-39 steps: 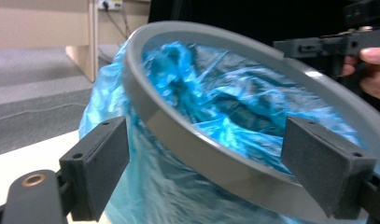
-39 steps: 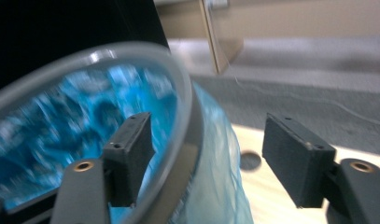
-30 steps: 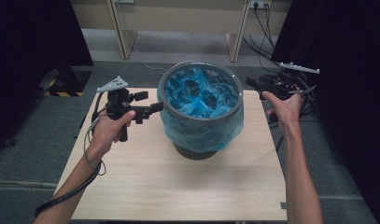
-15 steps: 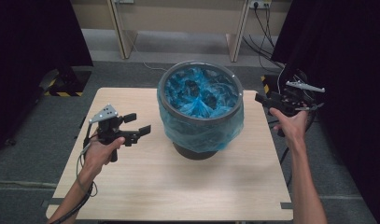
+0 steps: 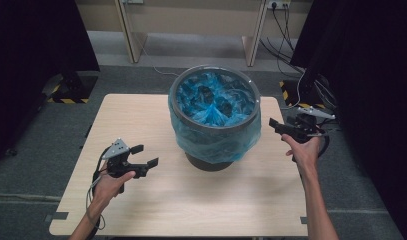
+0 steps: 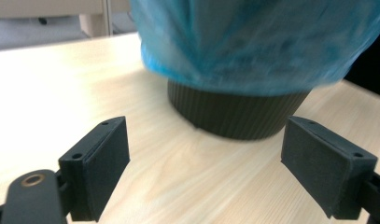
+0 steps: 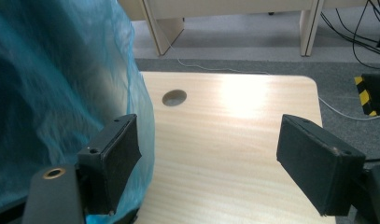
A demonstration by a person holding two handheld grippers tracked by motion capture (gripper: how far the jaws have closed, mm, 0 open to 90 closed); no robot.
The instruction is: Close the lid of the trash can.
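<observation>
A dark grey ribbed bin (image 5: 214,117) stands in the middle of the table, lined with a blue plastic bag (image 5: 216,135) folded down over its rim. My left gripper (image 5: 145,155) hovers low over the table to the bin's front left. It is open and points at the bin's base (image 6: 234,112) with nothing between its jaws. My right gripper (image 5: 275,126) is beside the bin's right side, its left jaw close to the bag (image 7: 61,84). Its jaws have just been opening and hold nothing.
The light wooden table (image 5: 141,115) has a round hole (image 7: 174,97) near its far right corner. Black curtains hang at both sides. Beyond the table are desk legs (image 5: 128,30), floor cables (image 5: 286,30) and yellow-black striped bases (image 5: 66,97).
Both hands have sunk from the bin's rim height toward the table. The left gripper has moved nearer the front left; the right gripper's jaws have spread wider.
</observation>
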